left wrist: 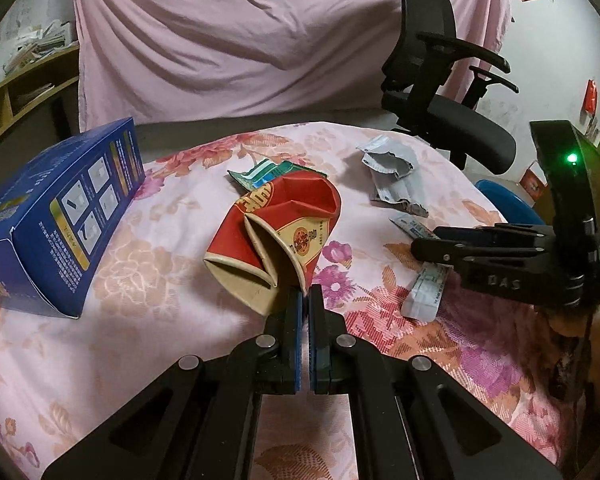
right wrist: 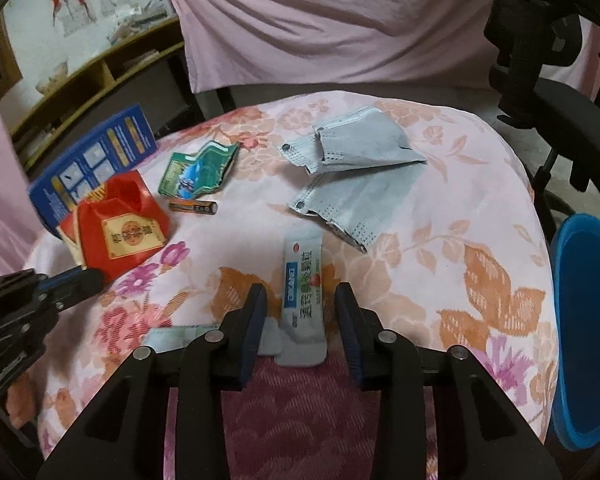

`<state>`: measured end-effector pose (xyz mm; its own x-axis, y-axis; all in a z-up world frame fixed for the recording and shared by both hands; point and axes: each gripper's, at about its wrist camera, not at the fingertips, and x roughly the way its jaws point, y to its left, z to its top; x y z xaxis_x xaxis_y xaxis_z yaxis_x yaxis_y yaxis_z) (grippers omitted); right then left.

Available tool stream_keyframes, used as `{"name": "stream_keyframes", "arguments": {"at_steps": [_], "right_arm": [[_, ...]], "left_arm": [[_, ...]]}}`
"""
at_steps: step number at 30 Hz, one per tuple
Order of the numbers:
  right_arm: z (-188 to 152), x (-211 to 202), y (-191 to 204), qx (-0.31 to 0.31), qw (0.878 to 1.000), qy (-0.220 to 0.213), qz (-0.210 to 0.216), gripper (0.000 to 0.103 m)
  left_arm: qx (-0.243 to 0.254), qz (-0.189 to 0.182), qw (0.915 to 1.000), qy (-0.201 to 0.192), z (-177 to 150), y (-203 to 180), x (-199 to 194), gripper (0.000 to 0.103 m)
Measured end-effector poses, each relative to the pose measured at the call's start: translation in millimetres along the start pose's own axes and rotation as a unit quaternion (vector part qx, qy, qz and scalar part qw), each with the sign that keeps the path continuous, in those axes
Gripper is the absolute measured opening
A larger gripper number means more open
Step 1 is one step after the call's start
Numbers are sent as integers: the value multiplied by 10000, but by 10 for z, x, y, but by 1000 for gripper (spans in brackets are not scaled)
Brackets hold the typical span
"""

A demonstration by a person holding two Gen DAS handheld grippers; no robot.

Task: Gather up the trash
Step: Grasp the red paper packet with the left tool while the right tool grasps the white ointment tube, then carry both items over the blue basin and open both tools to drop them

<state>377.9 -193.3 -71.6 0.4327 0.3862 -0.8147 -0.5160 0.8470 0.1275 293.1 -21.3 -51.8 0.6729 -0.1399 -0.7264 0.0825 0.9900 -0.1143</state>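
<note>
Left gripper (left wrist: 307, 298) had its pads pressed together on the near edge of the crushed red paper cup (left wrist: 276, 236); in the left wrist view the cup's rim ran right into the closed tips. Right gripper (right wrist: 301, 320) was partly spread and straddling a white sachet (right wrist: 302, 300) lying flat on the floral tablecloth (right wrist: 480, 280); pads stood clear of it on both sides, no contact visible. A second flat packet (right wrist: 168, 338) poked out under its left finger.

Rest of the trash on the cloth: a small battery (right wrist: 193, 207) just beyond the cup, a crumpled green wrapper (right wrist: 198, 172) behind the battery, two grey face masks (right wrist: 356, 168) farther right, overlapping. A blue carton (left wrist: 56, 220) lay on its side at the far left edge of the table. A blue bin (right wrist: 584, 320) sat off the table's right side, low. A black office chair (left wrist: 452, 92) stood beyond the table on the right, with pink sheet (left wrist: 240, 28) draped behind.
</note>
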Motion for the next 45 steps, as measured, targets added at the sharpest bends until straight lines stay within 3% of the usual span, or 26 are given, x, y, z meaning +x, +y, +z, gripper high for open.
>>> {"name": "stream_keyframes", "arguments": {"at_steps": [4, 10, 20, 28, 34, 40, 45], "right_arm": [[1, 1, -45, 56, 10000, -8, 66, 18], [-17, -105, -126, 267, 9989, -282, 266, 17], [-60, -604, -293, 567, 9846, -1609, 385, 17], [-142, -1151, -438, 698, 9543, -2901, 145, 17], [-303, -1577, -621, 846, 9188, -3851, -182, 17], [-507, -1834, -914, 1191, 8949, -4272, -498, 17], [-675, -1924, -1226, 1532, 8904, -4213, -790, 17]], "left_arm": [[57, 99, 9999, -89, -1, -35, -24, 1], [154, 206, 9992, -293, 10, -109, -109, 1], [304, 132, 9949, -953, 176, -332, -299, 1], [640, -76, 9839, -1665, 422, -729, -467, 1], [1013, -350, 9704, -2165, 636, -1104, -558, 1], [1396, -617, 9615, -2284, 791, -1529, -499, 1], [1641, -909, 9585, -2148, 886, -1901, -334, 1]]}}
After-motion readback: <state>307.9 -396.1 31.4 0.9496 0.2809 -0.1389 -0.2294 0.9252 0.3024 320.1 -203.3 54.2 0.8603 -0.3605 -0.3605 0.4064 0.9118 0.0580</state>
